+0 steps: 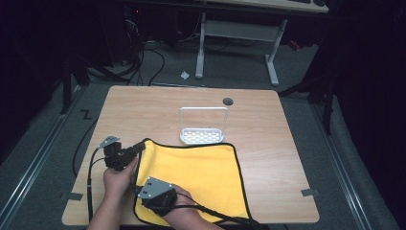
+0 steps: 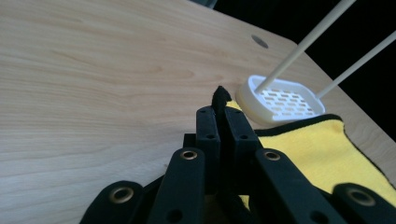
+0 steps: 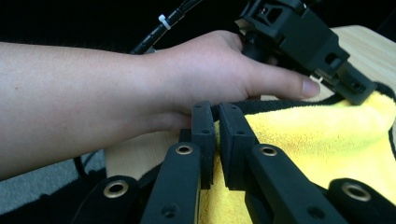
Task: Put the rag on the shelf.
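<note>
We have a yellow cloth [image 1: 191, 177] with a black trim lying near the front edge of the table [image 1: 268, 143], a bit left of the middle. Our left gripper [image 1: 140, 145] is clamped tight on the cloth's far left corner; in the left gripper view a little black tip of the trim pokes out between the closed jaws [image 2: 220, 97]. Our right gripper [image 3: 216, 122] is clamped on the cloth's left edge, closer to the front edge of the table, and yellow fabric is squeezed between its jaws.

It looks like we are about to lift this side and fold it over. Here is what could go wrong. The left gripper has only a tiny bit of trim, so a hard pull could make the corner slip out and flop down. If one hand goes faster than the other, the cloth could bunch up or fold crooked. The white soap dish [image 1: 202, 135] with its tall wire handle sits touching or just beside the cloth's far edge. If we swing the cloth that way, it could catch the dish, push it along the table or tip it over.
</note>
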A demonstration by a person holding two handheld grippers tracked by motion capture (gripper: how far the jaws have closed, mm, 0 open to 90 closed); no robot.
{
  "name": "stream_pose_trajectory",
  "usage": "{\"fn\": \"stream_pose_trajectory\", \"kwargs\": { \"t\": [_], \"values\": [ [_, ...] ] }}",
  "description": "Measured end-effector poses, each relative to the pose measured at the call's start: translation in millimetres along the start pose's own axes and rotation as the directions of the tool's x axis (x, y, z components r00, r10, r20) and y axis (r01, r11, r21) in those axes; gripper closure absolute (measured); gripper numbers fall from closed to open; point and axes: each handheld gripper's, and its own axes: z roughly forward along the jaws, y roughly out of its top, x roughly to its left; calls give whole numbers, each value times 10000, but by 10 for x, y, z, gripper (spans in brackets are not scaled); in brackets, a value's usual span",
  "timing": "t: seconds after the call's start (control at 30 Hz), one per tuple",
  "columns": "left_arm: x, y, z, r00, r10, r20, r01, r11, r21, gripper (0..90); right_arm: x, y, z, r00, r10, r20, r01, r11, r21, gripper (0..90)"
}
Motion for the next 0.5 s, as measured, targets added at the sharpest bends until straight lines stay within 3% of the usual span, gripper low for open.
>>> {"fn": "stream_pose_trajectory", "kwargs": {
  "t": [0.1, 0.2, 0.37, 0.4, 0.43, 0.5],
  "values": [
    [-38, 48, -25, 9998, 117, -143, -118, 9999, -83, 857, 13, 12, -11, 10000, -48, 42, 48, 10000, -48, 858],
    [-165, 56, 44, 9998, 203, -74, -204, 9997, -99, 856, -31, -28, -106, 9998, 6, 179, -5, 10000, -77, 859],
    [-513, 22, 296, 9980, 638, -5, -638, 9980, -35, 855, -109, -152, -374, 9982, 72, 595, -66, 9999, -96, 858],
    [-513, 22, 296, 9980, 638, -5, -638, 9980, -35, 855, -109, -152, -374, 9982, 72, 595, -66, 9999, -96, 858],
    [-641, 15, 412, 9966, 813, -116, -813, 9967, 43, 855, -179, -245, -509, 9960, 193, 868, -189, 9998, -57, 858],
    [-716, 11, 498, 9963, 849, -148, -847, 9963, 174, 854, -244, -327, -612, 9938, 402, 1033, -404, 9992, 1, 858]
  ]
}}
